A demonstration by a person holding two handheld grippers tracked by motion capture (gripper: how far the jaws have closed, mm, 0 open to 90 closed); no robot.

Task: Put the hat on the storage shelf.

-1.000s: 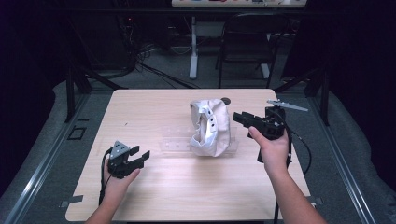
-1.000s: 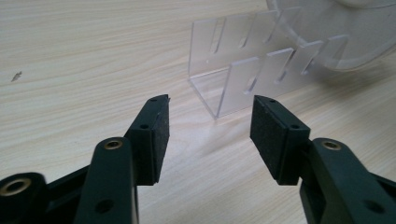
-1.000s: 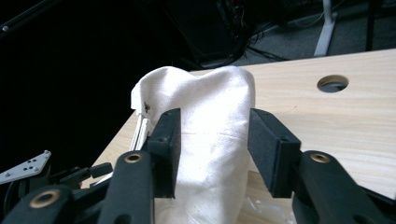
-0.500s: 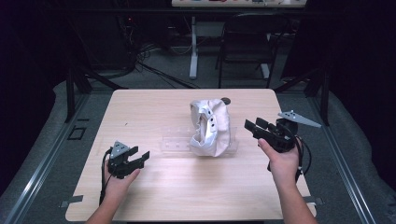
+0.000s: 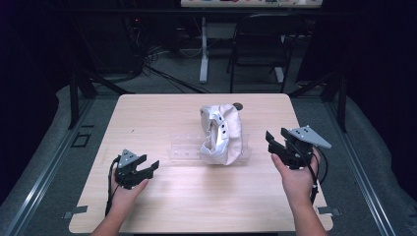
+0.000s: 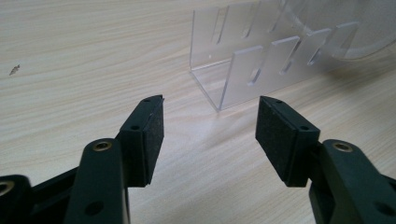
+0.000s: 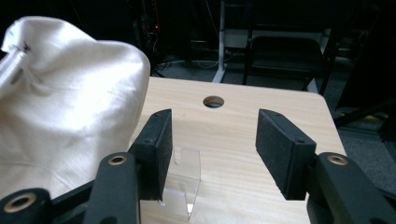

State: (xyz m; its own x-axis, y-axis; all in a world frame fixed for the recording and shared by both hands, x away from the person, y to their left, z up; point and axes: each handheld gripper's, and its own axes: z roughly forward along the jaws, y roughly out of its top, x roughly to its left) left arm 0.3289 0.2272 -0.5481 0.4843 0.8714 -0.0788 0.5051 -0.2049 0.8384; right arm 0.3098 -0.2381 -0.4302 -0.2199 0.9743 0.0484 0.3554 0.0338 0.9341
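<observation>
A cream-white cloth point(image 5: 221, 132) with dark eyelets lies bunched over a clear plastic slotted rack point(image 5: 184, 150) in the middle of the wooden table point(image 5: 162, 113). My left gripper point(image 5: 147, 166) rests at the front left, open, pointing at the rack's left end point(image 6: 252, 60), with nothing between its pads point(image 6: 149, 135). At the right edge of the table my right gripper point(image 5: 271, 142) is held open and empty, a short way from the cloth point(image 7: 60, 107). The rack's right end point(image 7: 187, 182) shows just beyond its jaws, apart from them.
A round hole point(image 5: 237, 105) sits in the tabletop behind the cloth. A dark chair point(image 5: 258, 49) and a white table leg point(image 5: 203, 54) stand on the floor beyond the far edge, amid cables. Metal rails run along both sides of the table.
My right gripper has pulled back from the cloth toward the right front and lowered, and it has turned. The left gripper and the cloth have stayed put.
</observation>
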